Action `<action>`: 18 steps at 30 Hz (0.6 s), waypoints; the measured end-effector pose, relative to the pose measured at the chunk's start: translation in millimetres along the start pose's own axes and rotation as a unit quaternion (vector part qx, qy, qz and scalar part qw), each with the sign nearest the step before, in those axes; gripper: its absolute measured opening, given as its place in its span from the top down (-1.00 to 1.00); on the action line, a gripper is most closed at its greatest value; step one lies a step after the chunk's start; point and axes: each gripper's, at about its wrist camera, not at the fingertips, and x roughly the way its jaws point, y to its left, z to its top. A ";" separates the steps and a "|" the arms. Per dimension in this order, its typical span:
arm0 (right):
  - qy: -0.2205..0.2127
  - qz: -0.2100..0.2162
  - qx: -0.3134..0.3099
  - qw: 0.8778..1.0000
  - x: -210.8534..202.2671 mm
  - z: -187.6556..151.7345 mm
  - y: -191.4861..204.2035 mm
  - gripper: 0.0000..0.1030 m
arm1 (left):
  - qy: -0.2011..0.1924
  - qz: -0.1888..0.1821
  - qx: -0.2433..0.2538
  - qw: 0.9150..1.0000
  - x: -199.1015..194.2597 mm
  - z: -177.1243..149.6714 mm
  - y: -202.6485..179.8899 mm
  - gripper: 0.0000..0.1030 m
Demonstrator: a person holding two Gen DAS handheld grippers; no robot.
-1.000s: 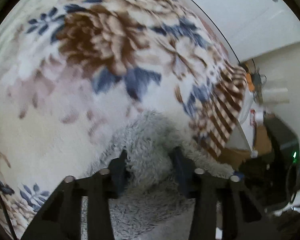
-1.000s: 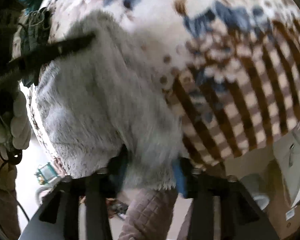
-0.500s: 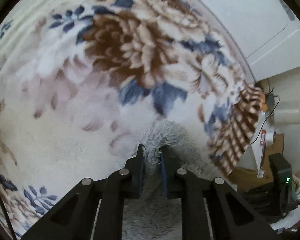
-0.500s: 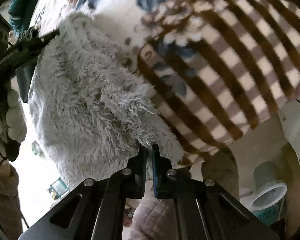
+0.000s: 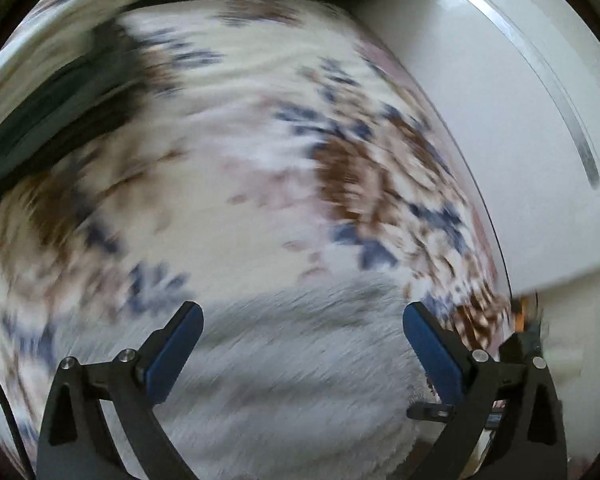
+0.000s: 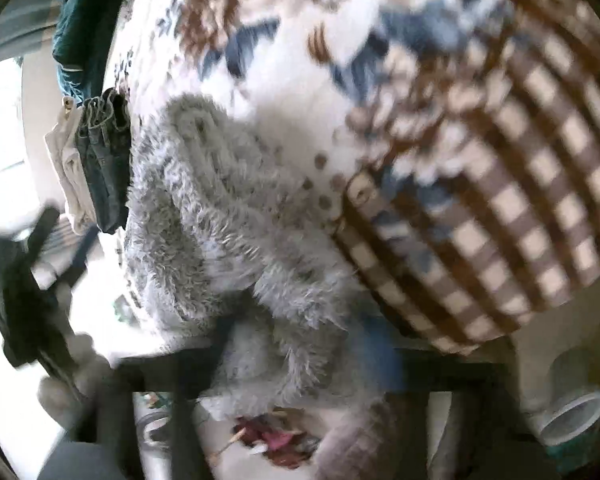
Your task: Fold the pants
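The fluffy grey pants (image 5: 300,360) lie folded on a floral blanket (image 5: 240,180). In the left wrist view my left gripper (image 5: 302,320) is wide open just above the grey fabric, holding nothing; the frame is motion-blurred. In the right wrist view the pants (image 6: 220,220) lie as a thick folded bundle at the blanket's edge. My right gripper (image 6: 296,344) is blurred, with its fingers spread apart around the near end of the fabric. The left gripper's body (image 6: 32,280) shows dark at the left.
A brown-and-cream checked blanket border (image 6: 500,200) hangs over the bed edge at right. Folded jeans and white cloth (image 6: 96,168) lie at the far left. A white wall (image 5: 520,120) rises beyond the bed. A round tub (image 6: 572,420) stands on the floor below.
Both grippers were shut on the grey pants half a second ago. Now both have opened and let the fabric go, and both cameras are moving fast.
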 end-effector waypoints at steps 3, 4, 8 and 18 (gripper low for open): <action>-0.022 -0.024 -0.036 0.999 -15.0 -16.3 11.1 0.74 | -0.016 0.026 -0.084 0.996 -23.3 -37.0 42.2 -0.98; -0.025 -0.036 -0.047 0.998 -20.9 -21.2 14.0 0.74 | -0.016 0.027 -0.101 0.994 -26.8 -45.9 51.0 -0.98; -0.020 -0.051 -0.046 0.997 -37.7 -30.5 11.4 0.74 | 0.004 0.049 -0.145 0.988 -33.8 -92.0 79.2 -0.98; -0.023 -0.022 -0.111 0.993 -35.4 15.9 28.2 -0.82 | 0.013 -0.005 -0.193 0.981 -13.1 -130.8 108.5 -0.98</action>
